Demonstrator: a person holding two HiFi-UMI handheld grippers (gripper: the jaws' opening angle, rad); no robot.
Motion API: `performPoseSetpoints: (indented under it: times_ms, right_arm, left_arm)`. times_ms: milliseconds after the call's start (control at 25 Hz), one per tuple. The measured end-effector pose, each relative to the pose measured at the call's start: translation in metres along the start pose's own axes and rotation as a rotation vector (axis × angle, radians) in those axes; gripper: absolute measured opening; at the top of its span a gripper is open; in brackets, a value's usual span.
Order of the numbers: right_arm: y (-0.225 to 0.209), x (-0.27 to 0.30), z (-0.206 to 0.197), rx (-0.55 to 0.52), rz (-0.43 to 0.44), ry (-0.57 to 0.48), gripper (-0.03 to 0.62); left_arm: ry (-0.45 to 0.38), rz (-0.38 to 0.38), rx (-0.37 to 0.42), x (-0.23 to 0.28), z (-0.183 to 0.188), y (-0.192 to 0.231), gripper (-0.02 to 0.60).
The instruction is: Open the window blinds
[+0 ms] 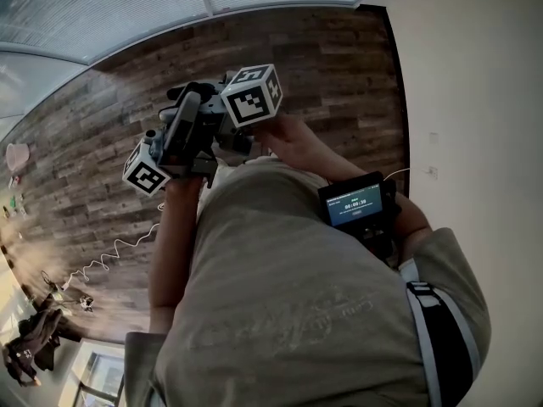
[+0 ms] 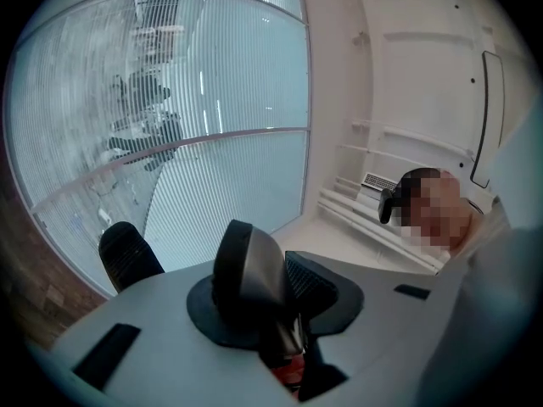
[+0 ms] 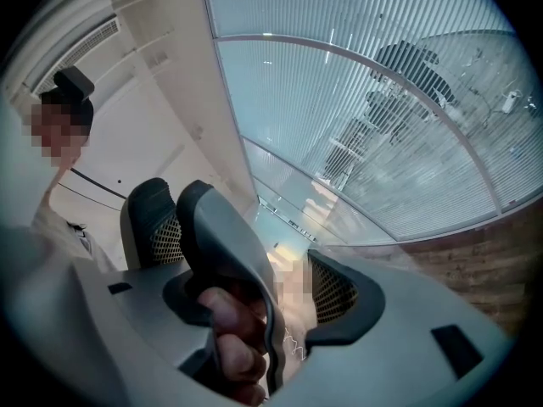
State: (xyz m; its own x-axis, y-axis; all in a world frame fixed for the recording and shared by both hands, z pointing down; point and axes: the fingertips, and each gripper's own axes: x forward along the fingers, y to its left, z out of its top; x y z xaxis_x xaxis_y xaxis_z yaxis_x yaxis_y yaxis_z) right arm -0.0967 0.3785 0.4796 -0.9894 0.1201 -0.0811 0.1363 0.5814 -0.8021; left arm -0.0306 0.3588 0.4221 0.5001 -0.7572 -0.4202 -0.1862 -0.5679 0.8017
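Clearance in front of the window blinds

The window blinds (image 1: 110, 15) close off the whole front, and a white wall (image 1: 475, 100) bounds the right side. Between them the wood floor (image 1: 339, 75) lies open. At the left, a coiled cable (image 1: 110, 257) and dark clutter (image 1: 34, 337) take up floor.

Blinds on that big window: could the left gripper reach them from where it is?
Probably not from here, though nothing blocks it. The left gripper, jaws apart and empty, faces the blinds, but a stretch of wooden floor lies between; the person would likely need to step closer.
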Motion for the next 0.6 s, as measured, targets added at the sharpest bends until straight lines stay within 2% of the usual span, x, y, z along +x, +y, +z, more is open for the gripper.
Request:
performPoseSetpoints:
  times_ms: [240,320,600]
  right_arm:
    - [0.004,-0.005,0.007,-0.008,-0.021,-0.011,0.25]
    - [0.005,-0.018,0.007,-0.014,-0.037,-0.023,0.25]
    - [0.006,-0.035,0.003,-0.011,-0.098,-0.009,0.25]
  left_arm:
    - [0.018,-0.009,-0.016,0.004,-0.001,-0.002,0.1]
    - [0.029,-0.018,-0.023,0.01,-0.012,-0.005,0.1]
    - [0.03,-0.065,-0.088,0.016,-0.026,-0.01,0.1]
